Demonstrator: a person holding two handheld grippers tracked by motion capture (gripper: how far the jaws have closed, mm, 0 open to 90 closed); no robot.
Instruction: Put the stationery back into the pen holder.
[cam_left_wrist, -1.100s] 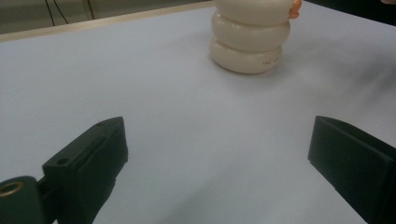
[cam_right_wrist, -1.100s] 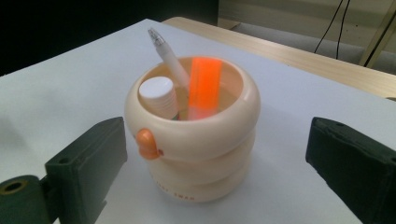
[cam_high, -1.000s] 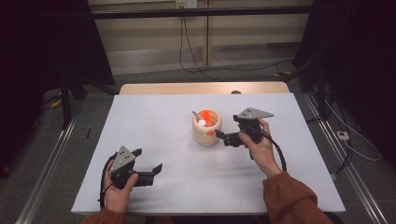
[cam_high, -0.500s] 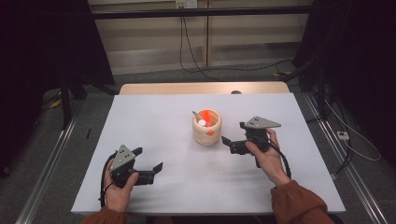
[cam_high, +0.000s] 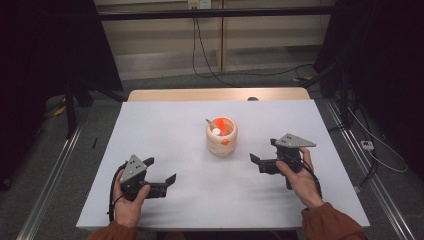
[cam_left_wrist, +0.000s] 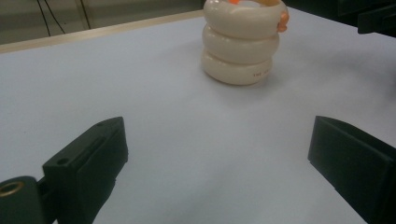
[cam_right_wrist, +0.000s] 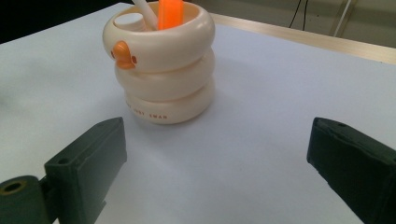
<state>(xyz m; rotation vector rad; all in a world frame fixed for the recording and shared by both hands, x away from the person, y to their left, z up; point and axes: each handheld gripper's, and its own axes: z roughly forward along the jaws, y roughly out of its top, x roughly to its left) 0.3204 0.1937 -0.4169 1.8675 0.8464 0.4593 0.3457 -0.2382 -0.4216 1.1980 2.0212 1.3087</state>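
Note:
A cream holder (cam_high: 221, 136) shaped like three stacked rings, with a small orange duck bill on its side, stands upright at the middle of the white table (cam_high: 160, 125). An orange piece (cam_right_wrist: 169, 13), a white stick (cam_right_wrist: 144, 14) and a round white cap (cam_right_wrist: 130, 21) poke out of the holder (cam_right_wrist: 163, 70). My right gripper (cam_high: 263, 150) is open and empty, a short way right of the holder and nearer to me, with its jaws pointing at it (cam_right_wrist: 217, 158). My left gripper (cam_high: 161, 170) rests open and empty at the near left, with the holder (cam_left_wrist: 240, 42) farther ahead of its jaws (cam_left_wrist: 219, 158).
A bare wooden strip (cam_high: 215, 94) runs along the table's far edge. Cables (cam_high: 210, 55) lie on the floor beyond it, and metal rails (cam_high: 55, 165) flank the table. Dark curtains stand at both sides.
My right gripper has drawn back from the holder toward me and to the right, staying open. The left gripper and the holder have not moved.

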